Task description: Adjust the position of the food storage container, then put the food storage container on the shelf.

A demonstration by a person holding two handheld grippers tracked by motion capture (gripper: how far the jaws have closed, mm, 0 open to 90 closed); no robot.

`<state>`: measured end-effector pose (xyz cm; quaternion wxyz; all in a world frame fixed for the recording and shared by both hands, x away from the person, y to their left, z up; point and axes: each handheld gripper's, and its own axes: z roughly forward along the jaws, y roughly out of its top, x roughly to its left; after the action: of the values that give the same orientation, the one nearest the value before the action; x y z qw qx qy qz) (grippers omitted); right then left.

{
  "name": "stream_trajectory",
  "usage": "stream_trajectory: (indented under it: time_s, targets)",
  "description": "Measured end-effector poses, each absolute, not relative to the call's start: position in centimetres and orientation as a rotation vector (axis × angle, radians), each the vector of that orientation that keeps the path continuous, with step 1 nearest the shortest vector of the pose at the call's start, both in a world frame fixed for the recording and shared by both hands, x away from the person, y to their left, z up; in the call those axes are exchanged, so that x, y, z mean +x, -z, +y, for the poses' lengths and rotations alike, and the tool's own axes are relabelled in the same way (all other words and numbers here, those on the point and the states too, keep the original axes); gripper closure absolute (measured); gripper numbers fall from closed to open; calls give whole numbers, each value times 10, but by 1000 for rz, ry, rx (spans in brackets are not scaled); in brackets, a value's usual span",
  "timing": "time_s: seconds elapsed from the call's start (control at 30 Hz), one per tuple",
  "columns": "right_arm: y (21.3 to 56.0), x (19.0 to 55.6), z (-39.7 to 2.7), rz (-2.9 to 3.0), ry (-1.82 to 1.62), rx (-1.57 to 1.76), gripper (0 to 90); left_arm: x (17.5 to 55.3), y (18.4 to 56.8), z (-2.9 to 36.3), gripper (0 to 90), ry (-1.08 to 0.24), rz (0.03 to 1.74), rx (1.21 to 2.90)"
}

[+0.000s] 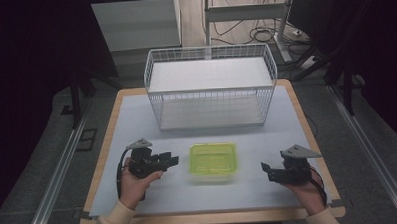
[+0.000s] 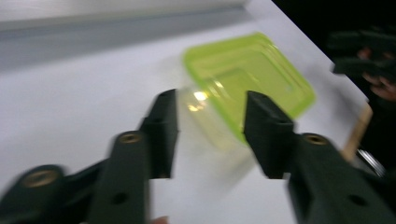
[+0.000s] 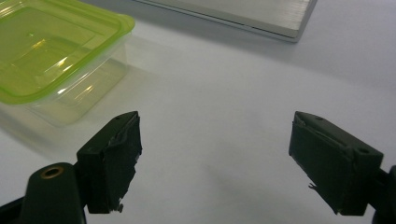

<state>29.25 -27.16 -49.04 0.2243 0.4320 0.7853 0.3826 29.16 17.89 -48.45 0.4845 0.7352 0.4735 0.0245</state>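
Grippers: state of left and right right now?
Left gripper: open, holding nothing; the clear plastic container with the green lid lies just ahead.
Right gripper: open wide, empty.

The box [image 1: 213,162] is a clear plastic tub with a lime-green lid [image 3: 51,46] pressed on. It sits flat and upright on my desk [image 1: 269,194], just ahead of my jaws.
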Motion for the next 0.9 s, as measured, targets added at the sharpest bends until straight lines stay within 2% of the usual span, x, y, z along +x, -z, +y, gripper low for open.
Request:
stream_trajectory:
  time_s: [0.03,0.07,0.2,0.9]
  targets:
    - [490,293,-272,2167,-1056,1192,173,292,485,182,507,-63,1169,1784]
    - [490,293,-270,2170,-1062,1185,173,293,485,186,438,-72,1185,1774]
    - [489,293,-268,2180,-1080,1179,173,295,486,191,384,-72,1205,1767]
    - [483,298,-261,2185,-1236,1206,171,298,491,181,366,-54,1200,1794]
